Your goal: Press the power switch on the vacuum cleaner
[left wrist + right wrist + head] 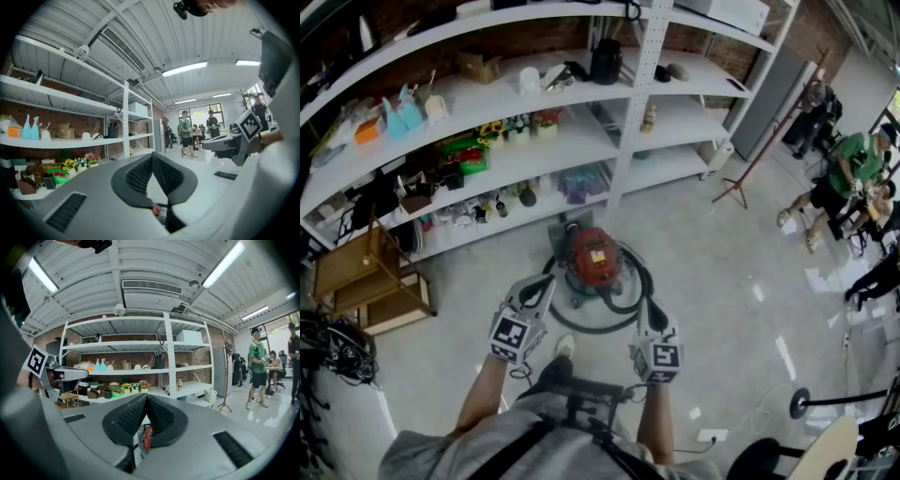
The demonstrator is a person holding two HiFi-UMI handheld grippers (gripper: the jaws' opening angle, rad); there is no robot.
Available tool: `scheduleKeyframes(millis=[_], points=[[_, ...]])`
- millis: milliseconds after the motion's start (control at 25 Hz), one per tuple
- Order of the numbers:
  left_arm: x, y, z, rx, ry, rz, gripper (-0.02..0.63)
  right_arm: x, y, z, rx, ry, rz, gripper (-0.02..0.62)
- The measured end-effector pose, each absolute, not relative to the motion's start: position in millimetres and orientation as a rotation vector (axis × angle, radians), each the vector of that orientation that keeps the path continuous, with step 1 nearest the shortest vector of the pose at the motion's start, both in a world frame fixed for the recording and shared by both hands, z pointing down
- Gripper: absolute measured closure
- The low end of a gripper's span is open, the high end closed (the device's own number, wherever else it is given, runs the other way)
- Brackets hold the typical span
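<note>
A person stands on a pale, glossy workshop floor (722, 281) with a hand-held gripper in each hand, both raised in front of the body and clear of the red canister vacuum cleaner (592, 255). The vacuum sits on the floor just ahead of the person's shoe, its black hose (628, 298) looped round it, in front of white metal shelving (534, 122) stocked with bottles, potted flowers and boxes. The left gripper (547, 281) has its jaws closed tip to tip with nothing between them; through the gap under the pads (136, 176) only a sliver of the red vacuum shows. The right gripper (652, 307) is likewise closed and empty, the vacuum's red body (146, 437) visible below its meeting pads (161, 418). Neither touches the machine. Other people (853, 178) are gathered well off to the right, beyond a coat stand (750, 159)
</note>
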State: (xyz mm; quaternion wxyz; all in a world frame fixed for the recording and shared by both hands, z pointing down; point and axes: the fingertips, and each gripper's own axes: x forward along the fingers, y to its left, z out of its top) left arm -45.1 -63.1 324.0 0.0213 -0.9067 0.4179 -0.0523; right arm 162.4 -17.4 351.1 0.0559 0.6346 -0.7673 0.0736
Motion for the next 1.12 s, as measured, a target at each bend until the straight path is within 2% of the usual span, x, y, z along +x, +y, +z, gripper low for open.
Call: scheduleKeyframes(millis=[1120], points=[[-40, -53, 328, -2.816, 1.251, -0.187, 0.598, 158, -4, 352, 1.917, -2.328, 0.234, 0.586]])
